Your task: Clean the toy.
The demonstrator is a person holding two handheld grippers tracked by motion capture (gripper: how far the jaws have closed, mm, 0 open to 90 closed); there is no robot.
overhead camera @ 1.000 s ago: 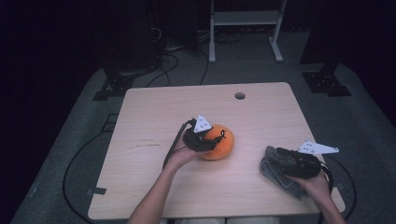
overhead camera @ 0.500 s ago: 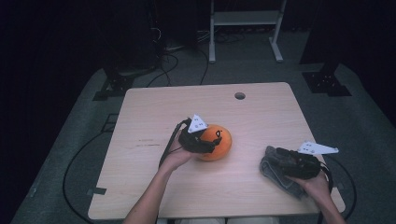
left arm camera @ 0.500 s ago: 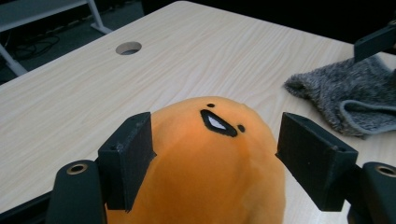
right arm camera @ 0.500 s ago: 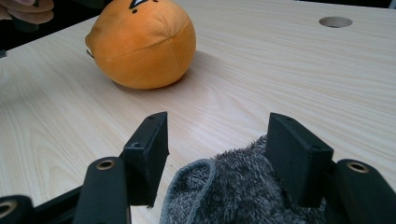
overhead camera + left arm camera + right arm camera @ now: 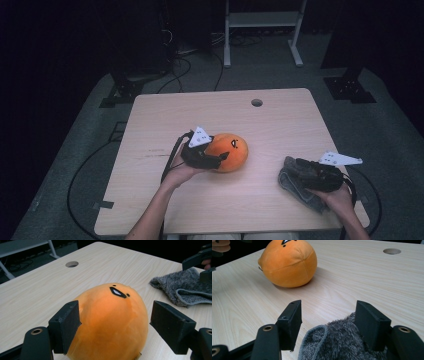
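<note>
An orange round plush [image 5: 231, 151] with a small black face lies near the middle of the wooden table [image 5: 210, 110]. My left gripper [image 5: 220, 154] is at its left side. In the left gripper view the plush [image 5: 110, 322] sits between the jaws of that gripper [image 5: 116, 310], which have just been opening. One pad is at its edge and the other stands clear. My right gripper [image 5: 298, 170] is open over a grey fuzzy cloth [image 5: 295, 189] at the front right. In the right gripper view the cloth [image 5: 342, 342] bulges up between the spread jaws of that gripper [image 5: 330, 306].
A round cable hole [image 5: 257, 102] sits near the table's far edge. Cables trail off the left side onto the dark floor, and a white frame stands behind the table. The plush [image 5: 289, 263] and the cloth [image 5: 185, 288] lie a short way apart.
The left gripper's jaws have spread apart off the plush and the hand has drawn slightly left. The plush stays on the table. The right gripper has not moved.
</note>
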